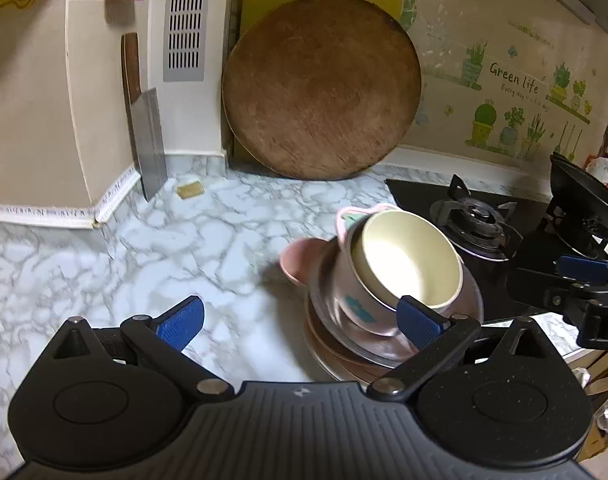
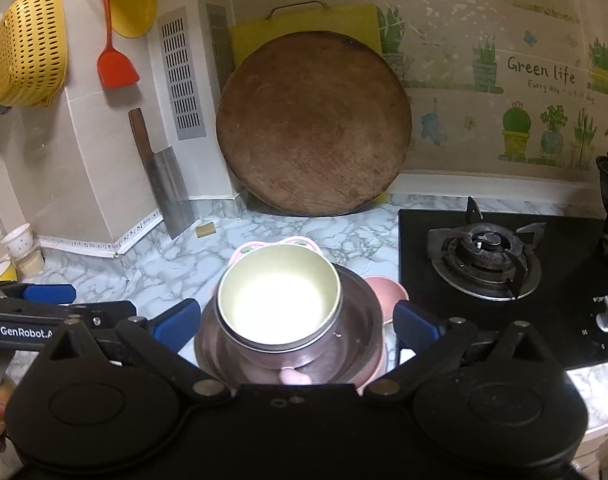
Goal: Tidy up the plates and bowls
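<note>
a: now the cream bowl (image 2: 279,309) sits tilted atop stacked plates (image 2: 346,364) on the table (image 1: 144,248); right gripper (image 2: 298,326) straddles it, fingers wide, gripping nothing.

b: left gripper (image 1: 300,322) also wide open, empty. judgement: level the bowl before closing.

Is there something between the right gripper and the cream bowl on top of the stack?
Nothing visible. The right gripper is open and its fingers flank the cream bowl, which sits atop the steel bowl; no object lies between them.
</note>
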`<state>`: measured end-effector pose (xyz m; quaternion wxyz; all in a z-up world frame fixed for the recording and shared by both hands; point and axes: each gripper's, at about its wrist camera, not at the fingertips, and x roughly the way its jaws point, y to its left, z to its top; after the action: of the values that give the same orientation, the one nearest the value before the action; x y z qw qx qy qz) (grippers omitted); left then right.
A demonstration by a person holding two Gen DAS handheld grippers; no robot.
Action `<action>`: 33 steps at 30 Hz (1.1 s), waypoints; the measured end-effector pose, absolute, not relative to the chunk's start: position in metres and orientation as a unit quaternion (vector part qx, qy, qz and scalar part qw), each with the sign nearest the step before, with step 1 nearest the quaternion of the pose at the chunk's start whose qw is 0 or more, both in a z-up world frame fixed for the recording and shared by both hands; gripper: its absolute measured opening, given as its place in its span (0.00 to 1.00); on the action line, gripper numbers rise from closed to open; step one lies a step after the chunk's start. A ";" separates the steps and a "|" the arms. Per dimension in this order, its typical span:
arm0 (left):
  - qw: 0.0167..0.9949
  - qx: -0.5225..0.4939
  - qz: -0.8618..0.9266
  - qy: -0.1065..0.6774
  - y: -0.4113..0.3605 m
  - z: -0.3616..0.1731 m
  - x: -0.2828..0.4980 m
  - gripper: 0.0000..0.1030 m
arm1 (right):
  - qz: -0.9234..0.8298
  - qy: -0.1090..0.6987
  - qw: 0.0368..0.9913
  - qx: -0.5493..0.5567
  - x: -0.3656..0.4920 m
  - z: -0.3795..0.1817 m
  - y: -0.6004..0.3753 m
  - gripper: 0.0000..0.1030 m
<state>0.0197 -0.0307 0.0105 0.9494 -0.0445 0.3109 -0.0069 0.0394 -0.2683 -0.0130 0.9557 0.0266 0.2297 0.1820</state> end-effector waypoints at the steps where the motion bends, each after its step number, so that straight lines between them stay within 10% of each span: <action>1: 0.949 -0.045 -0.005 0.313 -0.034 0.010 0.019 1.00 | 0.185 0.230 0.955 0.027 0.040 -0.013 -0.270 1.00; 33: 0.944 -0.046 0.064 0.321 -0.071 0.018 -0.002 1.00 | 0.179 0.249 0.949 0.072 0.017 -0.023 -0.294 1.00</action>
<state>-0.0023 -0.0705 0.0178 0.9439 -0.0455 0.3208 0.0640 0.0169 -0.2936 -0.0228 0.9490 0.0721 0.2489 0.1794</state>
